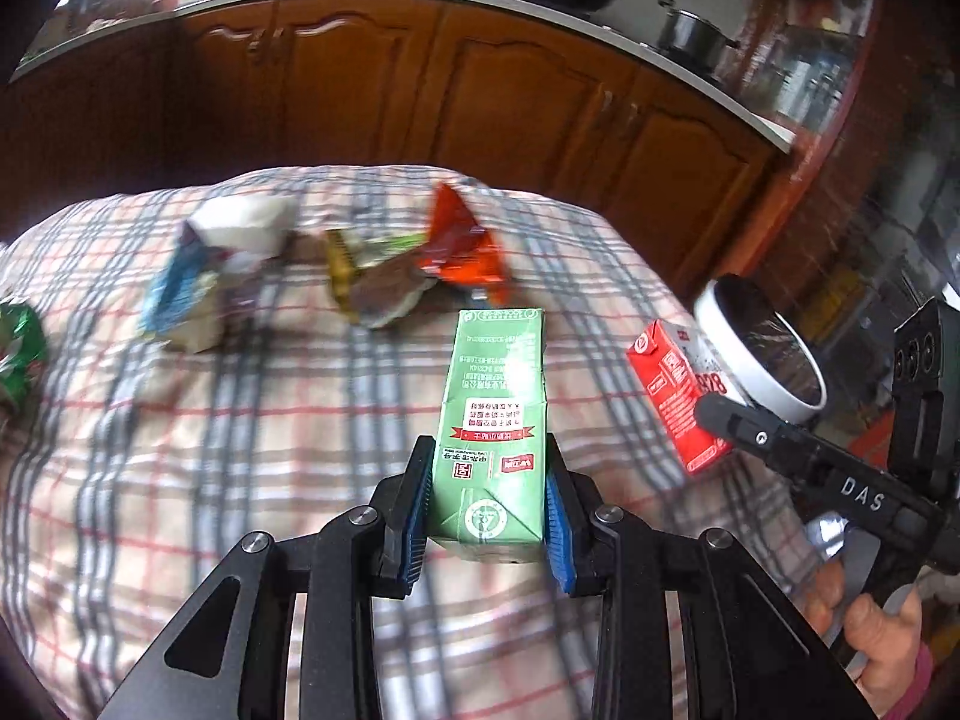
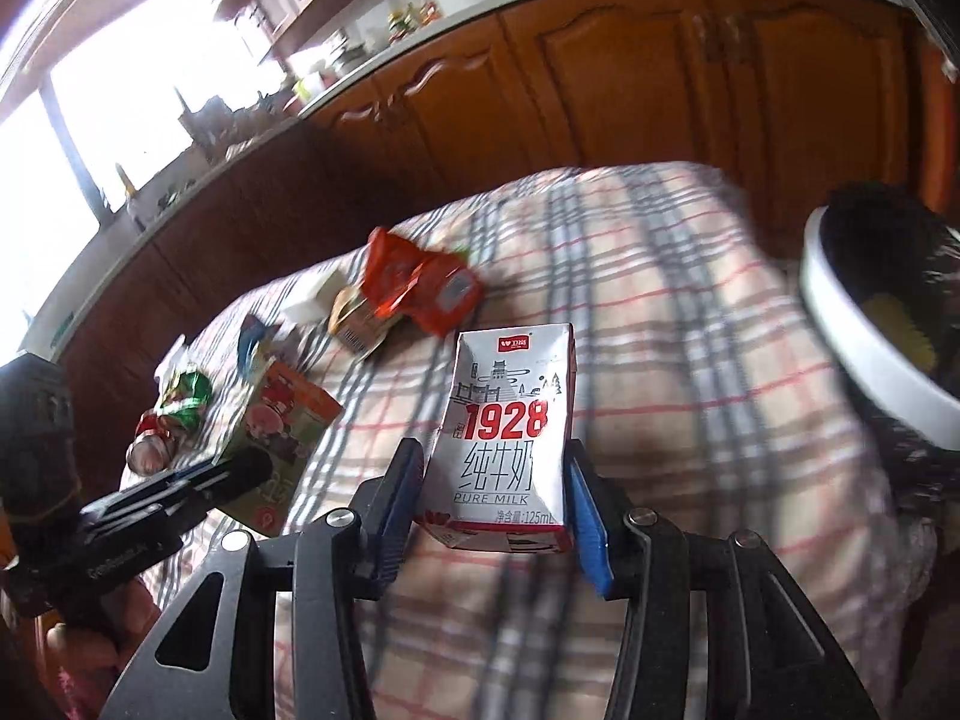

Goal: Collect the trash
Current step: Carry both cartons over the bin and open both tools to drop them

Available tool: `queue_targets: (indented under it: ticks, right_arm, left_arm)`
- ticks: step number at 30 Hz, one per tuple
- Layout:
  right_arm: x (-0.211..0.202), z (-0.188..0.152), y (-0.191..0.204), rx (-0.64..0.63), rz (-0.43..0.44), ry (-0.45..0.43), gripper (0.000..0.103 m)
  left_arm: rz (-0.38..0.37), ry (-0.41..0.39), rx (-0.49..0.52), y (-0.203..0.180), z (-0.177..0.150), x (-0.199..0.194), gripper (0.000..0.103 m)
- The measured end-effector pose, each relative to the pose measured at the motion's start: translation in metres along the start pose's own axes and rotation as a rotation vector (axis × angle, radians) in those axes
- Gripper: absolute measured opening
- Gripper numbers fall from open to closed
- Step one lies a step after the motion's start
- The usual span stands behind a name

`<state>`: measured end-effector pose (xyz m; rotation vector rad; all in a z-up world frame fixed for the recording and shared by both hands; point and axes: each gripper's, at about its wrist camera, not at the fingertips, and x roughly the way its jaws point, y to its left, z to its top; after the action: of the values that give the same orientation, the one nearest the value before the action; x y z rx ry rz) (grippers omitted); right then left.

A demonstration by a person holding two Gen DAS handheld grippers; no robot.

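Note:
My left gripper (image 1: 487,516) is shut on a green drink carton (image 1: 495,420) and holds it above the plaid-covered table (image 1: 270,450). My right gripper (image 2: 495,504) is shut on a red and white 1928 milk carton (image 2: 510,432), which also shows in the left wrist view (image 1: 675,396). A white-rimmed trash bin (image 1: 762,354) with a black liner stands off the table's right edge; in the right wrist view the bin (image 2: 864,324) is at the far right. Loose trash lies at the far side: an orange wrapper (image 1: 462,246), a brown wrapper (image 1: 372,288) and a blue and white carton (image 1: 198,282).
A crumpled green wrapper (image 1: 18,354) lies at the table's left edge. Brown kitchen cabinets (image 1: 480,96) with a cluttered counter run behind the table. A pot (image 1: 690,30) sits on the counter. In the right wrist view the other gripper (image 2: 180,486) holds its carton at the left.

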<state>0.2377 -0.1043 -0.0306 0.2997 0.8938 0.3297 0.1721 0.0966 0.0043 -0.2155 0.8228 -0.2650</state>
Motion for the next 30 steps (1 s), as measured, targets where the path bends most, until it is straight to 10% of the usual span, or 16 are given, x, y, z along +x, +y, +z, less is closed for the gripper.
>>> queue_targets:
  ticks: [30]
  right_arm:
    - [-0.091, 0.019, -0.128, 0.186, -0.102, -0.185, 0.047]
  left_arm:
    - [-0.128, 0.034, 0.206, -0.139, 0.051, 0.073, 0.031]
